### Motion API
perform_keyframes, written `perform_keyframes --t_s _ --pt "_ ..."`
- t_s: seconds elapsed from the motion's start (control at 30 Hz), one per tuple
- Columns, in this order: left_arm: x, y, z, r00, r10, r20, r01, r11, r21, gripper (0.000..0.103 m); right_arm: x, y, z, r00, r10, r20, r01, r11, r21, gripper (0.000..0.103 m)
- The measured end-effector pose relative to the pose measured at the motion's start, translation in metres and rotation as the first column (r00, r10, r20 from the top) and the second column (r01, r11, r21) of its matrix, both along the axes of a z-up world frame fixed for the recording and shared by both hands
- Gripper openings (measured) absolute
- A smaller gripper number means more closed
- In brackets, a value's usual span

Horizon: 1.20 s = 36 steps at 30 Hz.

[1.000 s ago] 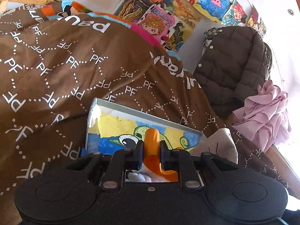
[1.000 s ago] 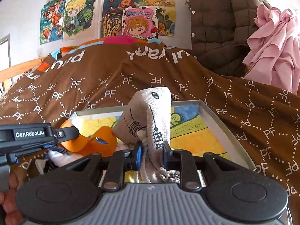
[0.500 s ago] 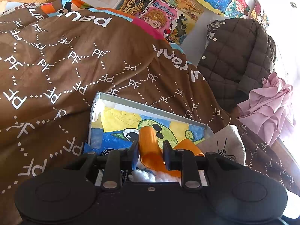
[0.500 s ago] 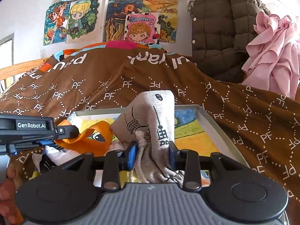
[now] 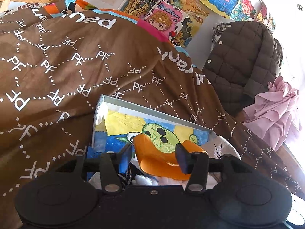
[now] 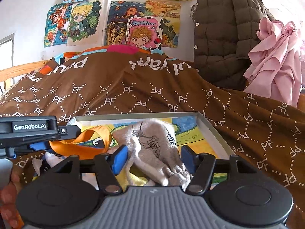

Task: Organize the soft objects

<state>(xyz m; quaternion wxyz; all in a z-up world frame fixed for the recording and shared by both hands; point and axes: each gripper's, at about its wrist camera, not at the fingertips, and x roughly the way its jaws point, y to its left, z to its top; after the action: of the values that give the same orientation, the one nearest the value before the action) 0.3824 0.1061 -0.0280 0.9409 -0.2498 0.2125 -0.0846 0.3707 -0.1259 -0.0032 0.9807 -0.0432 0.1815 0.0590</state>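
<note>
Here, from the left wrist, the left tongs (image 5: pixel 153 155) are opening, pads clear of the glossy orange ribbon loop (image 5: pixel 162 157) that lies slack between them in the shallow grey-rimmed tray with a painted picture lining (image 5: pixel 152 112), set on the brown blanket printed with white letters (image 5: pixel 57 66) over the bed. The ribbon looks light and slippery; pinching both layers together near the fold should hold best.

From the right wrist, the right tongs (image 6: pixel 153 159) are opening too, and the beige drawstring cloth pouch with black drawings (image 6: pixel 152 143) slumps between them in the same tray, ungripped. It seems soft and floppy; its gathered neck looks the surest place to grip.
</note>
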Motion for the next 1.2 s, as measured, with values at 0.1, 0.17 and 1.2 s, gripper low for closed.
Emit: perform_keyframes --t_s 0.1,0.17,1.2 --pt "-0.002 0.0 0.002 1.0 0.01 0.01 -0.01 1.0 0.006 0.068 -0.001 -0.001 0.003 1.0 -0.007 0.005 0.006 1.0 0.005 0.074" --pt "-0.004 -0.001 0.005 1.0 0.019 0.021 -0.019 1.0 0.014 0.081 -0.002 -0.001 0.006 1.0 -0.021 0.007 0.021 1.0 0.002 0.076" --pt "-0.022 -0.004 0.024 0.997 0.063 0.042 -0.064 0.997 0.03 0.102 -0.017 -0.023 0.024 0.991 -0.135 0.021 0.133 0.989 0.07 0.103"
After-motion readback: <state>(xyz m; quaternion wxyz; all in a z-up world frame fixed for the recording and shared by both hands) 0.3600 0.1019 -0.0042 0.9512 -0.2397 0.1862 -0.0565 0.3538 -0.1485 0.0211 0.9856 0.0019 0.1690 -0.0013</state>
